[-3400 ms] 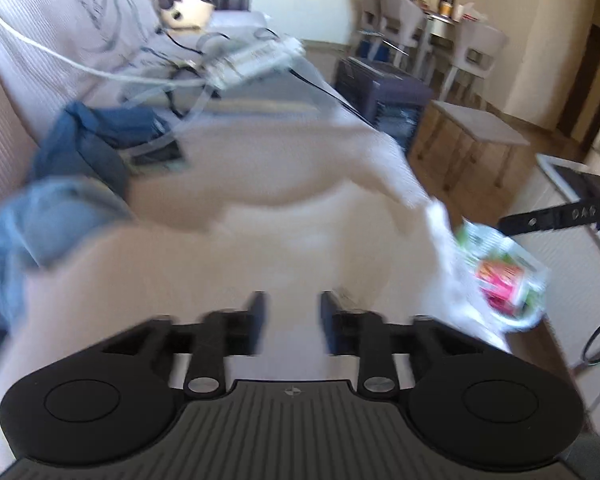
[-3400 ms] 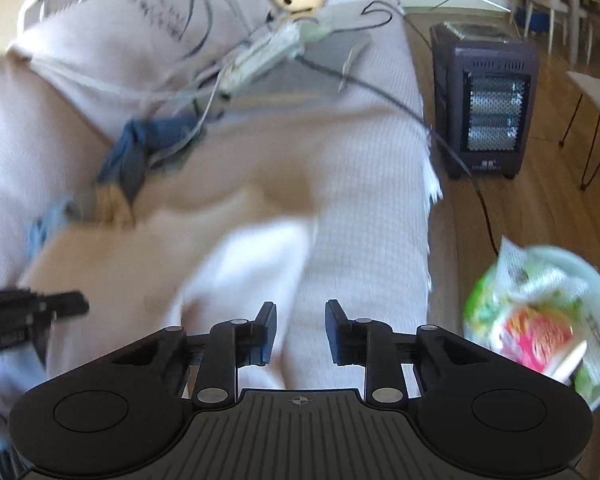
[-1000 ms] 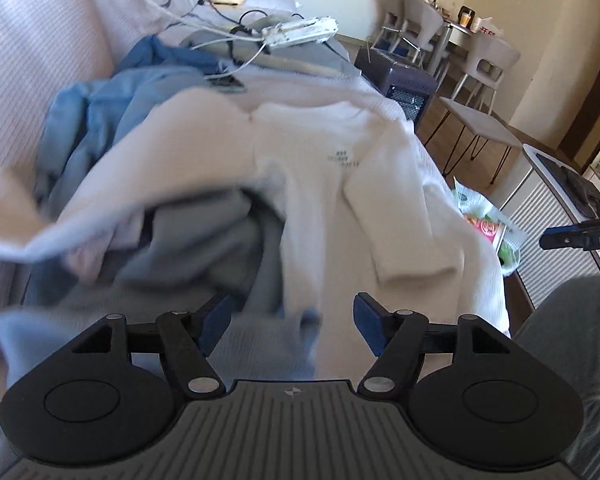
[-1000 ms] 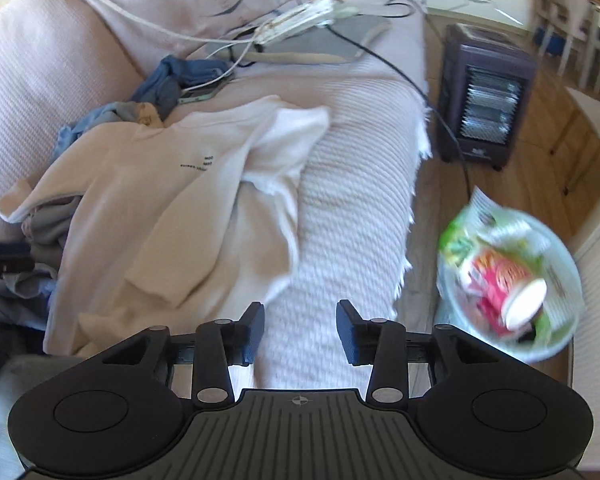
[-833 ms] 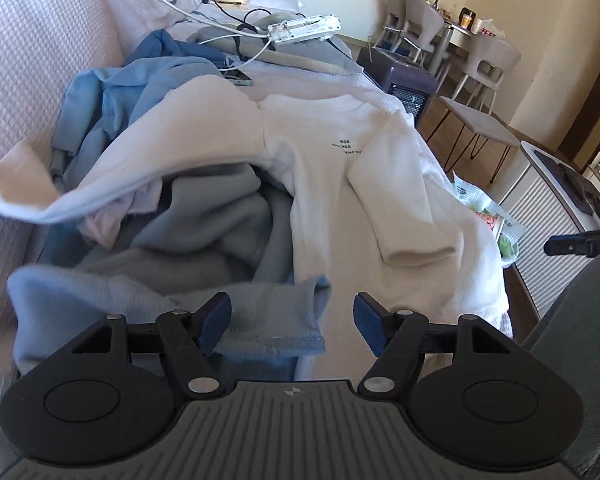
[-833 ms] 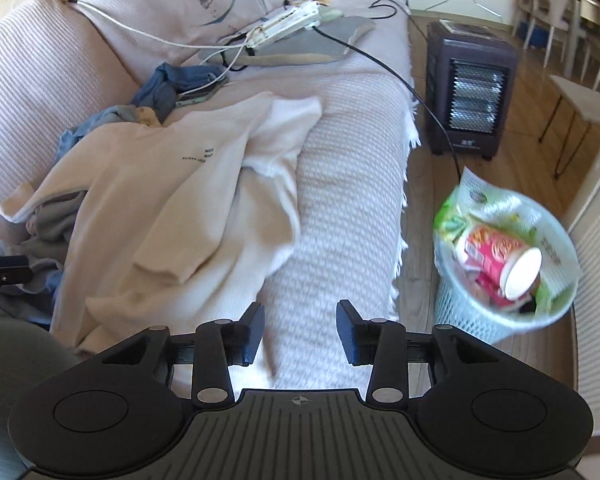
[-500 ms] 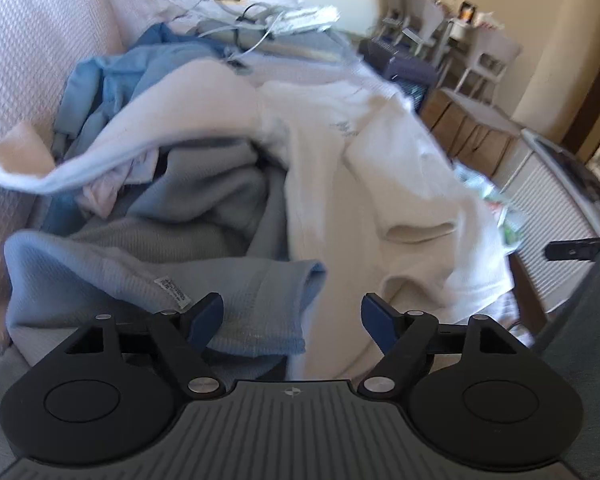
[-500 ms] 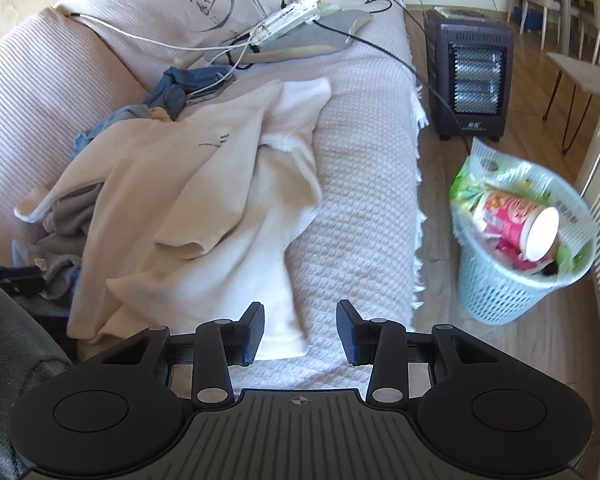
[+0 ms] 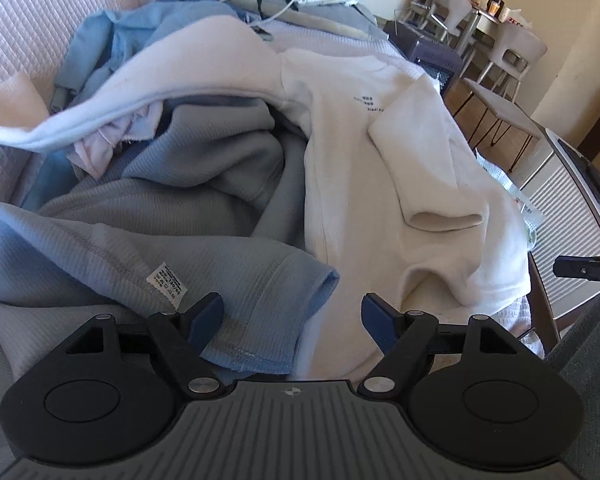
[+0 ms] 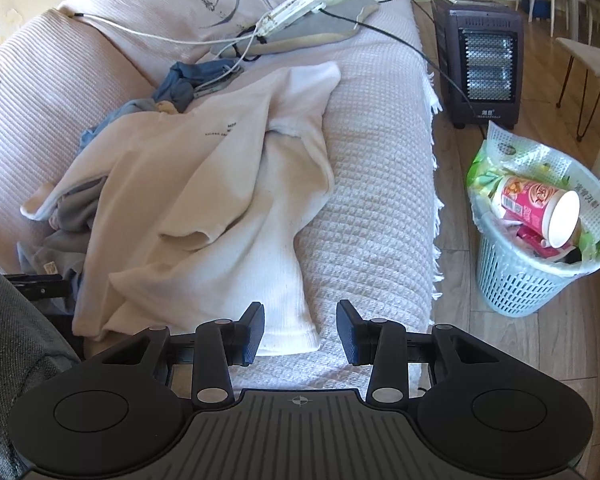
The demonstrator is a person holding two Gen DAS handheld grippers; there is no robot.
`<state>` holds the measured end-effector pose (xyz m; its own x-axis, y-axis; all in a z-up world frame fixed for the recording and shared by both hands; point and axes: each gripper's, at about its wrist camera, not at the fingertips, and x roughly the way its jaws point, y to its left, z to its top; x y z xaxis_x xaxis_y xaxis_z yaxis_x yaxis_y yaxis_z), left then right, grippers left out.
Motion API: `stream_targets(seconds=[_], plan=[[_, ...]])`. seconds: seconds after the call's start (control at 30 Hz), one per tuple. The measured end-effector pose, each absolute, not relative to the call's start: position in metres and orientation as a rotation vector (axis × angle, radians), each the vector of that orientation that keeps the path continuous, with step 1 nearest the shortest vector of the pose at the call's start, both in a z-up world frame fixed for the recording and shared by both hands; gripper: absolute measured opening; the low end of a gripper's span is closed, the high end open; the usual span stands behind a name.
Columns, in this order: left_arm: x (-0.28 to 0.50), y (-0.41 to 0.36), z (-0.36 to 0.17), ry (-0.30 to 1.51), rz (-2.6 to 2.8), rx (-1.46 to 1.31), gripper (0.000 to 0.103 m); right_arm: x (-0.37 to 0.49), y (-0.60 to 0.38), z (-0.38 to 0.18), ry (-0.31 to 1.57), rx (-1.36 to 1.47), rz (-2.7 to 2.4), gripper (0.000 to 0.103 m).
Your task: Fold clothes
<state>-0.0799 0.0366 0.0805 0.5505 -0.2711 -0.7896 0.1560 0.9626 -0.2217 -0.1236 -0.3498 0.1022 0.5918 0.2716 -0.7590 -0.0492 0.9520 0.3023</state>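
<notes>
A cream sweatshirt (image 9: 400, 140) with small dark print lies spread and rumpled on the sofa (image 10: 380, 160); in the right wrist view the same sweatshirt (image 10: 204, 184) has its hem nearest me. Beneath its left side sits a blue-grey ribbed garment (image 9: 180, 240) with a white label. My left gripper (image 9: 292, 310) is open just above that garment's hem, and the pads do not press on it. My right gripper (image 10: 301, 316) stands open over the sweatshirt's bottom edge, holding nothing.
More light blue clothes (image 9: 148, 28) are bunched against the sofa back. A power strip (image 10: 292, 8) with cables lies at the far end. On the floor to the right stand a full waste basket (image 10: 532, 276) and a dark heater (image 10: 484, 60). A person's grey-clad leg (image 10: 12, 340) is close by.
Both grippers have sunk closer to the clothes. The left jaws have spread wider, and the blue-grey hem now lies between them. The sweatshirt, blurred in motion earlier, rests still on the sofa.
</notes>
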Motion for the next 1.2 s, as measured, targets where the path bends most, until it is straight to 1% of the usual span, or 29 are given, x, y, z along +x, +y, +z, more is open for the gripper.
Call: stream_targets(seconds=[0.27,0.33,0.37,0.4,0.43,0.5,0.57,0.63,0.67,0.77,0.83,0.87,0.93,0.97,1.07,1.1,1.13,1.17,1.2], plan=[[-0.084,0.024,0.07,0.978,-0.29,-0.088,0.074,-0.108,-0.344,0.077,1.008,0.289,0.213,0.04],[-0.09,0.017,0.072,0.958,-0.284,-0.039,0.064,-0.104,-0.343,0.072,1.019,0.314,0.222,0.04],[-0.094,0.014,0.074,0.95,-0.295,-0.027,0.055,-0.102,-0.343,0.07,1.022,0.329,0.227,0.04],[-0.098,0.011,0.077,0.948,-0.31,-0.024,0.05,-0.1,-0.343,0.067,1.025,0.344,0.232,0.04],[-0.102,0.008,0.079,0.946,-0.321,-0.026,0.048,-0.099,-0.341,0.066,1.026,0.342,0.232,0.041],[-0.108,0.0,0.08,0.955,-0.343,-0.017,0.047,-0.098,-0.338,0.063,1.027,0.316,0.229,0.041],[-0.108,-0.006,0.071,0.988,-0.317,0.014,0.047,-0.099,-0.337,0.062,1.028,0.305,0.214,0.039],[-0.103,-0.006,0.061,1.011,-0.273,0.023,0.048,-0.1,-0.338,0.063,1.028,0.3,0.199,0.029],[-0.101,-0.006,0.057,1.018,-0.252,0.016,0.048,-0.101,-0.339,0.064,1.027,0.293,0.193,0.028],[-0.094,0.0,0.056,1.021,-0.21,-0.033,0.047,-0.106,-0.343,0.069,1.014,0.319,0.194,0.027],[-0.096,0.007,0.06,1.002,-0.212,-0.076,0.047,-0.112,-0.347,0.074,0.997,0.358,0.188,0.029],[-0.097,0.01,0.062,0.991,-0.218,-0.093,0.045,-0.115,-0.35,0.076,0.985,0.384,0.188,0.029],[-0.097,0.016,0.059,0.997,-0.204,-0.091,0.029,-0.12,-0.355,0.083,0.961,0.425,0.197,0.029],[-0.096,0.018,0.055,1.01,-0.193,-0.085,0.028,-0.122,-0.356,0.086,0.949,0.436,0.201,0.029],[-0.094,0.023,0.049,1.039,-0.2,-0.105,0.029,-0.119,-0.354,0.088,0.949,0.437,0.201,0.029],[-0.094,0.022,0.05,1.039,-0.215,-0.115,0.031,-0.118,-0.353,0.086,0.959,0.425,0.192,0.031],[-0.095,0.022,0.051,1.039,-0.229,-0.124,0.035,-0.117,-0.351,0.083,0.968,0.414,0.188,0.033],[-0.095,0.019,0.052,1.038,-0.241,-0.115,0.044,-0.116,-0.349,0.08,0.974,0.405,0.186,0.033],[-0.094,0.014,0.052,1.036,-0.252,-0.099,0.048,-0.115,-0.348,0.076,0.982,0.4,0.184,0.033]])
